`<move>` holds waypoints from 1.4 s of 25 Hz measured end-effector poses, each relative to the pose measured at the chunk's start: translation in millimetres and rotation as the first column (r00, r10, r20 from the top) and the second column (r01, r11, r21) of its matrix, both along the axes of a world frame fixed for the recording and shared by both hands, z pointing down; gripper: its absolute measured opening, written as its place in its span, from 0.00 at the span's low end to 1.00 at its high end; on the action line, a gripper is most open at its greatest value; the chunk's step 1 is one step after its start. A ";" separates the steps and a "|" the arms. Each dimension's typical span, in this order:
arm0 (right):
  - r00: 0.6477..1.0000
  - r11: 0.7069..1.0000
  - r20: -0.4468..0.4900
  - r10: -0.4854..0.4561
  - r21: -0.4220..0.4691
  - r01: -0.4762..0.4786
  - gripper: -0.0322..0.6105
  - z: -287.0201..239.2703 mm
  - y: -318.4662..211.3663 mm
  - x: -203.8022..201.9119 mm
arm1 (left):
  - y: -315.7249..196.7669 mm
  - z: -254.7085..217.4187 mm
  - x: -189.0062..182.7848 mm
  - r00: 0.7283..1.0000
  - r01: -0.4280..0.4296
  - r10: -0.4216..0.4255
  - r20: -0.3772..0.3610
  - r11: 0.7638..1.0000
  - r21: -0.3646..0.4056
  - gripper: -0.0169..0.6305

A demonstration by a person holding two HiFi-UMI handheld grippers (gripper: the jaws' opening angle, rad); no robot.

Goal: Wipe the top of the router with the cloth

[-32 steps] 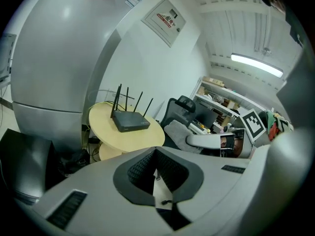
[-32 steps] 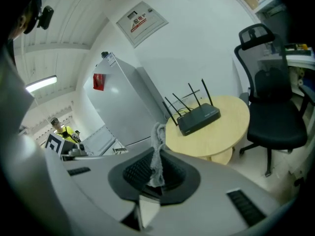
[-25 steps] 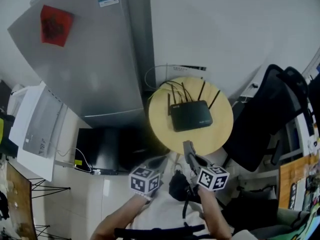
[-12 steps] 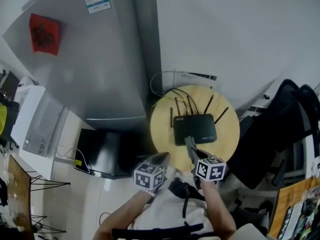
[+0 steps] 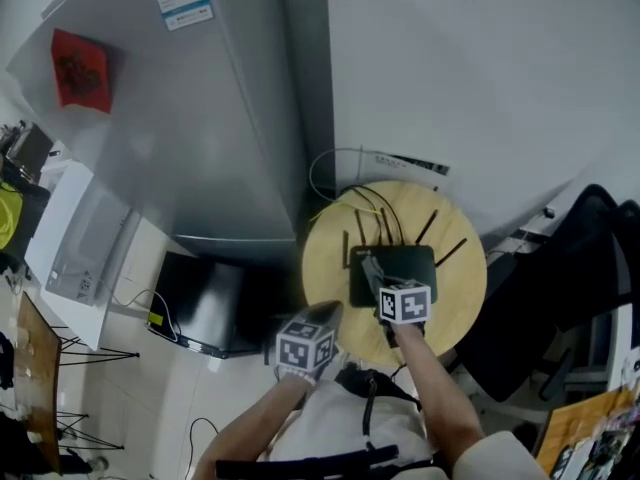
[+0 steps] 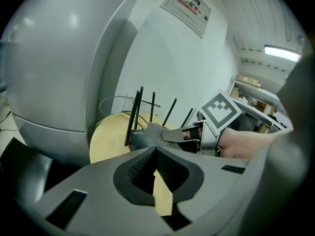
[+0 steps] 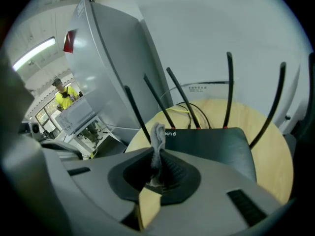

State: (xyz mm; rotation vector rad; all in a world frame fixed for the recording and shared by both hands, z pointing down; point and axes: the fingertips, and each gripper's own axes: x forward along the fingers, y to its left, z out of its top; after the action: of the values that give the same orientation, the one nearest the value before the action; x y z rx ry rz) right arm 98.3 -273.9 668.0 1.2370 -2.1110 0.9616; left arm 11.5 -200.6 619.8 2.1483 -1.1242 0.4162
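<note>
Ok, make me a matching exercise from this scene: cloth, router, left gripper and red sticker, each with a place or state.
1 cloth
2 router
3 left gripper
4 red sticker

A on the round table
B on the fridge
C jaws shut, nothing between them
D pinched by the right gripper

Pairs: 1-D, 2-A, 3-C, 4-B

Workplace, part office and part lab, not a home: tube light overhead, cluttered desks beneath it, black office chair, pale tiled floor. This corner reads as a utility spot: tall silver fridge, small round wooden table bearing a router, white machine on a stand. Person in yellow stands in the open room beyond.
</note>
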 end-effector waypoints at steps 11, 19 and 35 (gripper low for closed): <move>1.000 0.997 -0.003 -0.016 -0.080 0.016 0.11 44.1 -59.2 -25.2 | -23.3 18.8 8.5 0.998 0.067 -0.068 -0.017 0.996 -0.067 0.02; 0.997 0.994 -0.048 -0.053 -0.099 0.048 0.11 61.4 -66.5 -34.1 | -26.8 18.8 12.3 0.995 0.084 -0.088 -0.046 0.993 -0.087 0.02; 0.975 0.981 -0.145 0.170 -0.071 -0.181 0.11 65.6 -71.9 99.0 | -41.4 20.0 63.3 0.998 -0.044 0.040 -0.050 0.996 -0.083 0.02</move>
State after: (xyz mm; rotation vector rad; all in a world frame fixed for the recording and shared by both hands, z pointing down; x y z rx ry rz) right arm 197.3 -345.8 733.6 1.4231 -1.8608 0.9982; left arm 74.8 -242.1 639.8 2.1007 -1.0186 0.4217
